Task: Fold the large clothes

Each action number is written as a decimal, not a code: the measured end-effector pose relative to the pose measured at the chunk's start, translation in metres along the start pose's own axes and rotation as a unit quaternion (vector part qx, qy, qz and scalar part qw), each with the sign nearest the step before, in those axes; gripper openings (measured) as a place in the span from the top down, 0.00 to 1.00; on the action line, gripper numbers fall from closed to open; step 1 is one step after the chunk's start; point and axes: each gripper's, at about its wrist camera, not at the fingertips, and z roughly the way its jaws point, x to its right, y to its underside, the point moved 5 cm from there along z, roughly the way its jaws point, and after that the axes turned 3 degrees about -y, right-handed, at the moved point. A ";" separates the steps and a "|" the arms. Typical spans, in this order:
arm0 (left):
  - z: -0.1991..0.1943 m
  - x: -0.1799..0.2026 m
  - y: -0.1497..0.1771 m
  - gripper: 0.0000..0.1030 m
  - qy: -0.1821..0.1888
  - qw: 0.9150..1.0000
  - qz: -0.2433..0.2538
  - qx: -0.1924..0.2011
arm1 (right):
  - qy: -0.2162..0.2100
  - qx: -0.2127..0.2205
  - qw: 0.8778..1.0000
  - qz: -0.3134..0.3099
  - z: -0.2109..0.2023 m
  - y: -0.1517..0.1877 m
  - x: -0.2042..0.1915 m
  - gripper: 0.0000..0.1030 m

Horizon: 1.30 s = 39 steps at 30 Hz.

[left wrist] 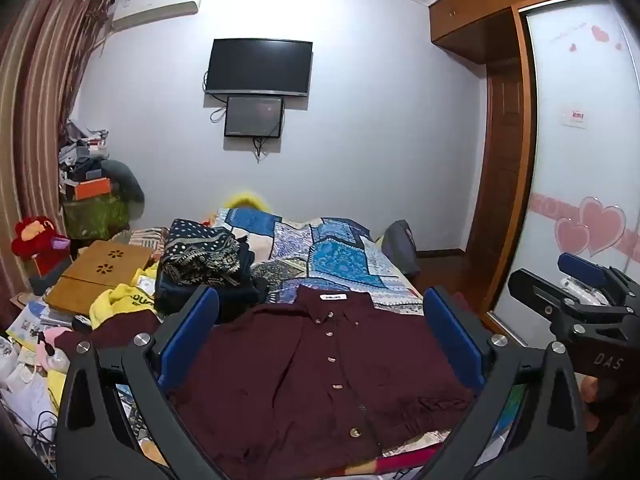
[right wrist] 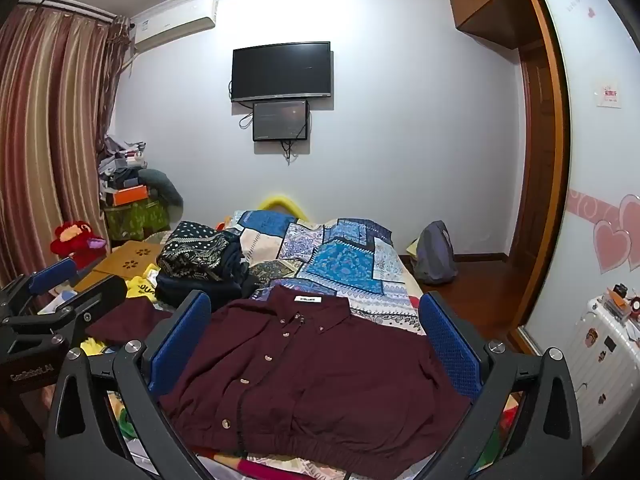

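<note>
A dark maroon button-up shirt (left wrist: 320, 368) lies flat, front up, on the near end of the bed, collar away from me; it also shows in the right wrist view (right wrist: 316, 372). One sleeve (right wrist: 120, 322) trails off to the left. My left gripper (left wrist: 320, 320) is open and empty, held above the shirt, its blue pads (left wrist: 188, 332) wide apart. My right gripper (right wrist: 316, 320) is open and empty too, above the shirt. Each gripper shows at the edge of the other's view: the right one (left wrist: 576, 304), the left one (right wrist: 52, 304).
A patchwork quilt (left wrist: 328, 256) covers the bed. A pile of dark folded clothes (left wrist: 204, 264) sits left of the collar, with a yellow garment (left wrist: 120, 300) and a wooden tray (left wrist: 100, 272) beyond. A wardrobe (right wrist: 592, 160) and white suitcase (right wrist: 600, 360) stand right.
</note>
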 end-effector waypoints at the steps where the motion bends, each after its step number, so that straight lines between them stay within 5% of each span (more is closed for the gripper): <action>1: 0.001 0.000 0.000 0.00 0.001 1.000 0.003 -0.001 | -0.001 0.000 1.000 0.001 0.000 0.000 0.000 0.00; 39: 0.005 -0.009 0.005 0.00 -0.012 1.000 -0.003 0.001 | 0.002 -0.004 1.000 -0.014 0.001 0.005 -0.002 0.00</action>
